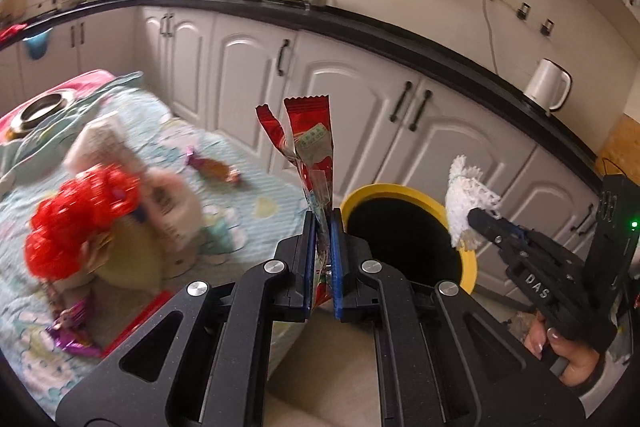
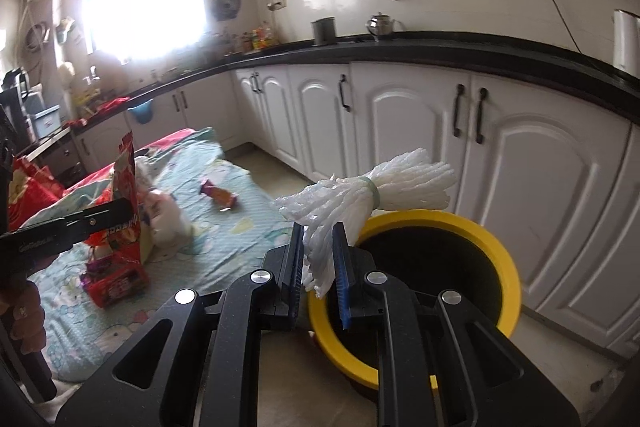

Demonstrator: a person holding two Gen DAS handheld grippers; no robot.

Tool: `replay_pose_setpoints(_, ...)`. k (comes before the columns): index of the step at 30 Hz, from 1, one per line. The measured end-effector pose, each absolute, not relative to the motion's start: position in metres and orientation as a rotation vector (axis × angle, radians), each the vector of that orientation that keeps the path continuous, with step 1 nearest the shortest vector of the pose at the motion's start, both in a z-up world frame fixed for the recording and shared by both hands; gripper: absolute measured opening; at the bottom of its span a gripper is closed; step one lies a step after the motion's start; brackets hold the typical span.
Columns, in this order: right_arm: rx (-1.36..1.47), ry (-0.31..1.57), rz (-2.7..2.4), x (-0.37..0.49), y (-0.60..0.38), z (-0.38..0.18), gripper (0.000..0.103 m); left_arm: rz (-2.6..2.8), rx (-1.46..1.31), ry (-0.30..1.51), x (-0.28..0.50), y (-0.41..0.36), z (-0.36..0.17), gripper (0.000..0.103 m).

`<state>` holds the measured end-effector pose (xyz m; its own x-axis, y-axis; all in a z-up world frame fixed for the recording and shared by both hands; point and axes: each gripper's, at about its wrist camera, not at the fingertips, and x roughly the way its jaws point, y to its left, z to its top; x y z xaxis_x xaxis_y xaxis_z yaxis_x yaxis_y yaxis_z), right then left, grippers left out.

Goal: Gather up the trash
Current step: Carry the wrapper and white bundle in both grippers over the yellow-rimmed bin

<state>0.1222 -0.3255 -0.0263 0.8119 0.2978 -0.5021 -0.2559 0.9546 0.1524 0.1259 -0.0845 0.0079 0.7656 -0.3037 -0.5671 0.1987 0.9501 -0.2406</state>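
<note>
L gripper (image 1: 323,227) fingers clamped on a red snack wrapper (image 1: 312,143): long axis upright, torn top end pointing up, small green label on it, print too small to read. R gripper (image 2: 318,255) fingers narrow, pinching a white foam net bundle (image 2: 372,195) by one end; long axis runs up and to the right, a band round its middle. Both held over or just beside the yellow-rimmed bin (image 2: 508,251) on the floor. "DAS" reads on the R gripper in L view. More wrappers lie on the table (image 1: 248,187).

Red snack wrapper (image 1: 310,143), white foam net (image 2: 372,189), yellow-rimmed black bin (image 2: 504,251), pale blue cartoon-print tablecloth (image 1: 248,183), white cabinets (image 2: 404,123)
</note>
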Motion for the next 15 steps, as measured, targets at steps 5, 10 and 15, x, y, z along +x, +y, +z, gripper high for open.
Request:
replay_pose_setpoints(5, 0.098, 0.578, 0.265, 0.128, -0.340, -0.032, 0.014, -0.315, -0.149, 0.647, 0.139, -0.108, 0.006, 0.003)
replay_pose_setpoints(10, 0.120, 0.618, 0.243, 0.132, -0.351, -0.043, 0.014, -0.379, -0.150, 0.674, 0.156, -0.128, 0.002, 0.003)
replay_pose_setpoints(15, 0.142, 0.652, 0.222, 0.137, -0.363, -0.055, 0.014, -0.420, -0.128, 0.698, 0.172, -0.150, -0.008, 0.003)
